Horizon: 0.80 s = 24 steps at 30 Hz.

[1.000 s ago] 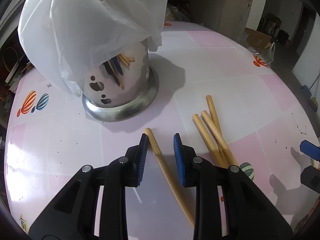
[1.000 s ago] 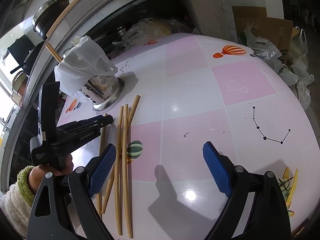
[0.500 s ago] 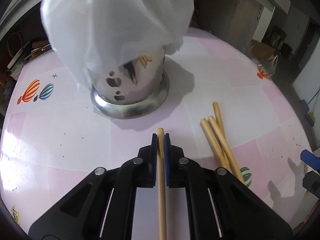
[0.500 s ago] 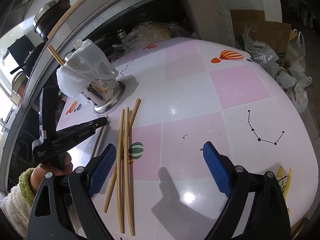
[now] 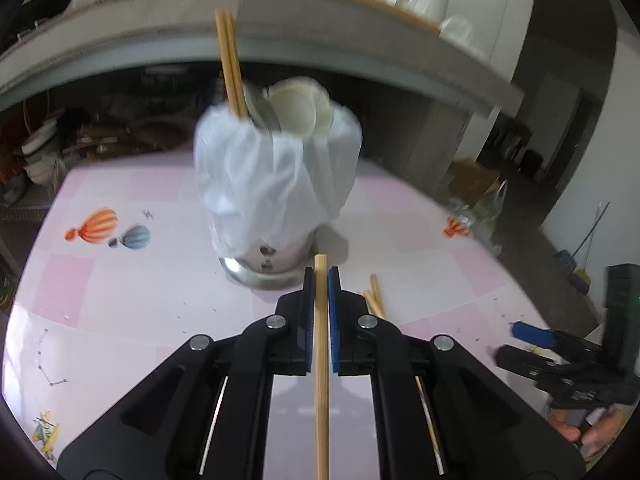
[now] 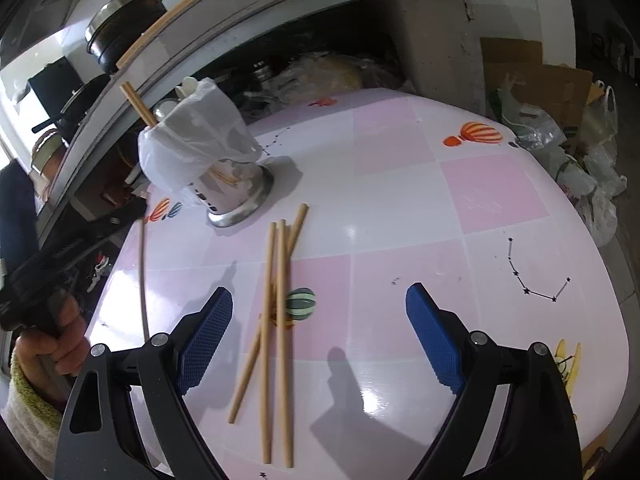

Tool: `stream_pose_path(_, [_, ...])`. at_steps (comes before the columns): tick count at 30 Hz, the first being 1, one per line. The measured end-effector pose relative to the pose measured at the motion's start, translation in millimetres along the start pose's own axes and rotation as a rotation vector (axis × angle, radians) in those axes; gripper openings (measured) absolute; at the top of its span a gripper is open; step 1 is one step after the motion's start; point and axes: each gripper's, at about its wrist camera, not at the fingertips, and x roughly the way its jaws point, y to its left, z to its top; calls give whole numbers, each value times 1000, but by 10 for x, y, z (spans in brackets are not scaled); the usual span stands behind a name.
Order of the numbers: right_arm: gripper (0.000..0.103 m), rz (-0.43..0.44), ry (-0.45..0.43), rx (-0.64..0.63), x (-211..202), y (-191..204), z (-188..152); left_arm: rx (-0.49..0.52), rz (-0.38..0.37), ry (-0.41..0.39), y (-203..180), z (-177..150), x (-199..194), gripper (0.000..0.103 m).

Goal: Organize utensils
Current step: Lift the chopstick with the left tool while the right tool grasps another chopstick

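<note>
My left gripper point(image 5: 320, 280) is shut on a wooden chopstick point(image 5: 321, 360), lifted off the pink table and pointing at the steel utensil holder point(image 5: 276, 256). A white plastic bag point(image 5: 276, 172) drapes over the holder, with two chopsticks point(image 5: 230, 64) and spoons sticking out of its top. In the right wrist view the held chopstick point(image 6: 142, 276) hangs left of the holder point(image 6: 236, 196). Three loose chopsticks point(image 6: 276, 300) lie on the table between my right gripper's point(image 6: 320, 320) wide-open blue pads, which hover above them.
The round table point(image 6: 480, 208) has pink and white squares with balloon prints. A concrete shelf with pots point(image 6: 124, 28) overhangs the far side. Plastic bags and a cardboard box point(image 6: 552, 92) sit on the floor at the right. A hand point(image 6: 60, 344) grips the left tool.
My left gripper closed on one chopstick, then lifted it off the table and tilted up, so the holder's top now shows. The right gripper barely moved and stayed open.
</note>
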Motion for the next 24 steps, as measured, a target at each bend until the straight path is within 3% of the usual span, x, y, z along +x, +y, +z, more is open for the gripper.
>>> stream_pose_path(8, [85, 30, -31, -53, 15, 194, 54, -12, -12, -93, 164, -55, -548, 6])
stream_pose_path(17, [51, 11, 40, -161, 559, 401, 284, -68, 8, -153, 421, -157, -908, 6])
stream_pose_path(24, [37, -28, 111, -271, 967, 592, 366, -88, 5, -179, 528, -178, -1006, 6])
